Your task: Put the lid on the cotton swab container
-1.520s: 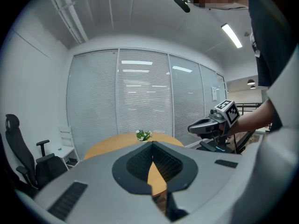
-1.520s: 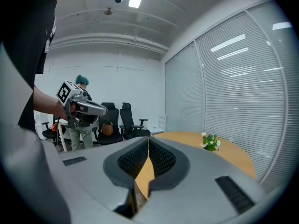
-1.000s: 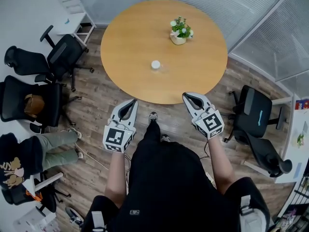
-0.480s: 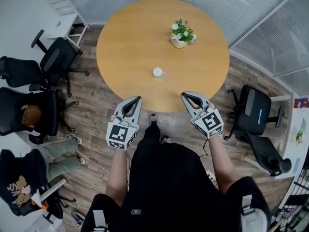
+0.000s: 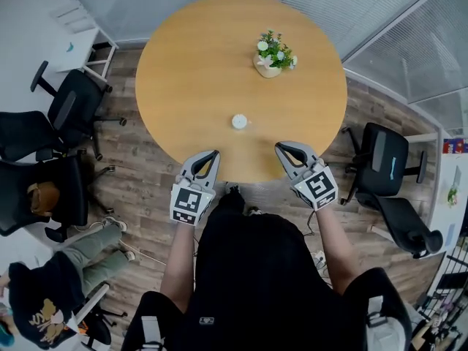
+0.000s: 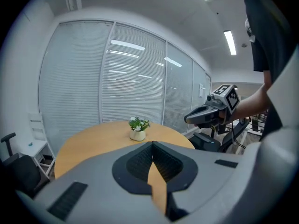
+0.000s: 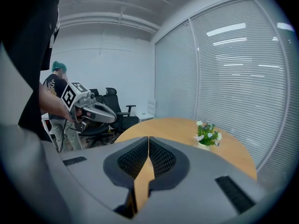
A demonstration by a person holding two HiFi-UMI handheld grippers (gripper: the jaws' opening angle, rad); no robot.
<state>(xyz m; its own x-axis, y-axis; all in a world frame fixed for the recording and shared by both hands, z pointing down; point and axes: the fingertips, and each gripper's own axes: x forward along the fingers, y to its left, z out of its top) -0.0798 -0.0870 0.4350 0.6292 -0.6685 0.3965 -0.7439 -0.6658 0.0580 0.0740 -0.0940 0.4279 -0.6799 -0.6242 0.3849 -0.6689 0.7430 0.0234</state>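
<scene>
Both my tongs have come forward since a second ago, from short of the bench to over its near rim.

From the head view, my left tongs [image 5: 210,155] and right tongs [image 5: 281,148] are level with each other, tips over the edge of the round wooden bench [image 5: 183,64]. The cotton swab container [image 5: 239,121], small, white and round, stands on the bench ahead of them, about midway between the two and touched by neither. Whether its lid is on I cannot tell. A potted plant [image 5: 272,53] sits farther back, toward the right. Black office chairs [image 5: 69,112] stand on the floor at the left.

Along my left tongs [image 6: 152,146], the pads are pressed together at the tips with nothing held. The plant [image 6: 138,129] shows beyond them, and my right tongs [image 6: 188,119] to the side.

Along my right tongs [image 7: 148,140], the pads likewise meet, empty. The plant [image 7: 206,136] stands on the bench at the right and my left tongs [image 7: 113,120] are at the left.
</scene>
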